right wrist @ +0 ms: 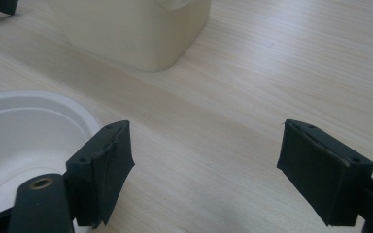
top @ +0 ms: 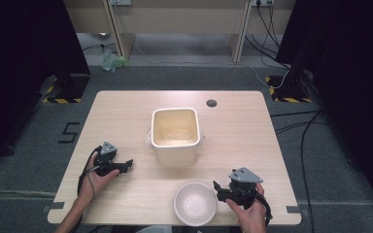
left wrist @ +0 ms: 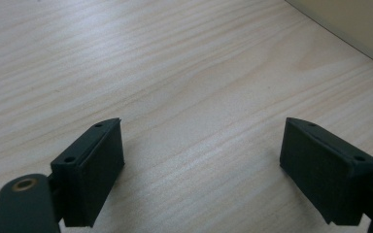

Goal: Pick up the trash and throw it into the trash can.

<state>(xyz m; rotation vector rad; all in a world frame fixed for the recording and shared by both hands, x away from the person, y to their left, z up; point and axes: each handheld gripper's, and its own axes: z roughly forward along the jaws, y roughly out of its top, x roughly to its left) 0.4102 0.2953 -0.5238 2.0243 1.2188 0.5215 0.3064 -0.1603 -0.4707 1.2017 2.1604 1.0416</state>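
A cream square tub (top: 175, 136) stands open-topped at the middle of the wooden table (top: 126, 111), its inside pale and yellowish. An empty white bowl (top: 195, 204) sits near the front edge, just in front of the tub. My left gripper (top: 128, 164) rests on the table left of the tub, pointing toward it, open with bare wood between its jaws (left wrist: 201, 160). My right gripper (top: 215, 187) lies right of the bowl, open, with nothing held (right wrist: 204, 160). In the right gripper view the bowl's rim (right wrist: 39, 111) lies by the left jaw and the tub (right wrist: 136, 29) stands beyond.
A small dark round grommet (top: 211, 103) sits in the table's far side. Beyond the table are a grey floor, cables (top: 291, 116), a wooden bench frame (top: 175, 24) and dark curtains at both sides.
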